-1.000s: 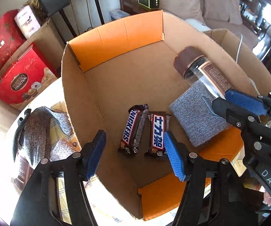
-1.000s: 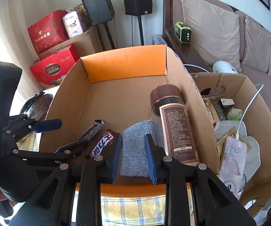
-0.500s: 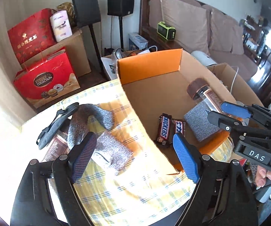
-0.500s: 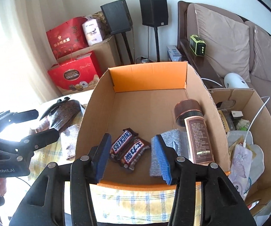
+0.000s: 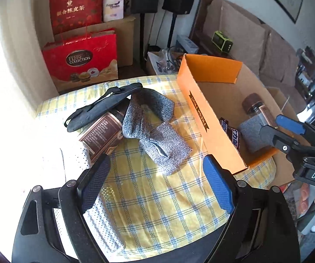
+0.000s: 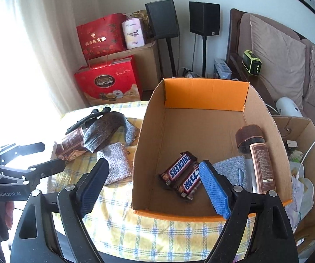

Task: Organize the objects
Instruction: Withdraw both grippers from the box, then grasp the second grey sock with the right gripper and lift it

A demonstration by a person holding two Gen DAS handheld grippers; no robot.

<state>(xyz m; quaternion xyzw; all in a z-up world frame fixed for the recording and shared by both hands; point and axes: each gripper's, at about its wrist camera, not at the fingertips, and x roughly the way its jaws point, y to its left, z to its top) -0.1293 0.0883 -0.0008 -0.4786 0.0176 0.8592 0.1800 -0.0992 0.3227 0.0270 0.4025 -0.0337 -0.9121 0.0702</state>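
The left gripper (image 5: 155, 182) has its jaws spread wide, holding nothing, above the checked tablecloth (image 5: 157, 208); the grey sock (image 5: 157, 135) lies just ahead. The right gripper (image 6: 155, 186) (also spread, holding nothing) faces the cardboard box (image 6: 201, 122) with two Snickers bars (image 6: 180, 172).

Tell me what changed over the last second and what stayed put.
Both grippers pulled back out of the cardboard box. The left gripper swung left over the checked cloth, toward the grey sleeve; the right gripper backed up. Both remain open and empty. The Snickers bars, grey pad and bottle lie unmoved in the box.
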